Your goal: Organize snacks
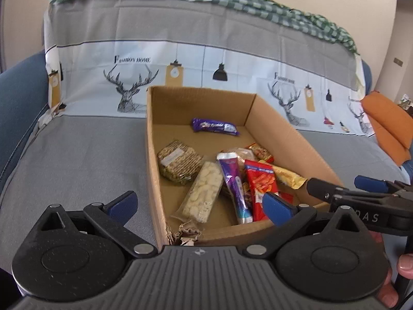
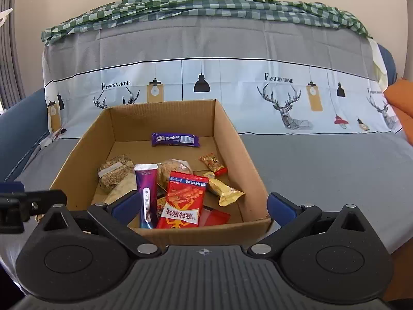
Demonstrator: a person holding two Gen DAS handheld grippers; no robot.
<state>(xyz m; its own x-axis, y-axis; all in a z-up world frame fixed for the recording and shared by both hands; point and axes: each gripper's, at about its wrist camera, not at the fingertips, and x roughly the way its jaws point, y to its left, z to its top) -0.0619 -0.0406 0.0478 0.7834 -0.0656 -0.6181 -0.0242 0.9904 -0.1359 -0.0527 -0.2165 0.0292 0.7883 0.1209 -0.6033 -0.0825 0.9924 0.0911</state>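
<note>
- We see an open cardboard box (image 2: 227,129) resting on a sofa seat draped with a grey printed cover (image 2: 322,160); a green checked cloth (image 2: 206,5) lies along the top of the backrest.
- At the far end of the box floor lies a purple chocolate bar (image 2: 175,139), apart from the other snacks.
- Nearer to us, we find a seeded cereal bar in clear wrap (image 1: 178,161), with a pale clear-wrapped snack bar (image 1: 202,192) leaning against it.
- A purple tube-shaped sachet (image 2: 147,193) lies just beside a red snack packet (image 2: 184,199), and the two overlap other wrappers beneath them.
- A gold-wrapped bar (image 2: 224,188) and a small red-and-gold packet (image 2: 213,164) lie toward the box's right wall.
- Our left gripper (image 1: 198,206) is spread wide with nothing between its blue pads; one pad sits outside the box's left wall, the other over the red packet.
- Our right gripper (image 2: 202,206) is likewise spread wide and empty, straddling the near right part of the box.
- In the left wrist view, fingers of a hand (image 1: 405,266) show at the lower right edge, and an orange cushion (image 1: 387,126) lies on the sofa at the right.
</note>
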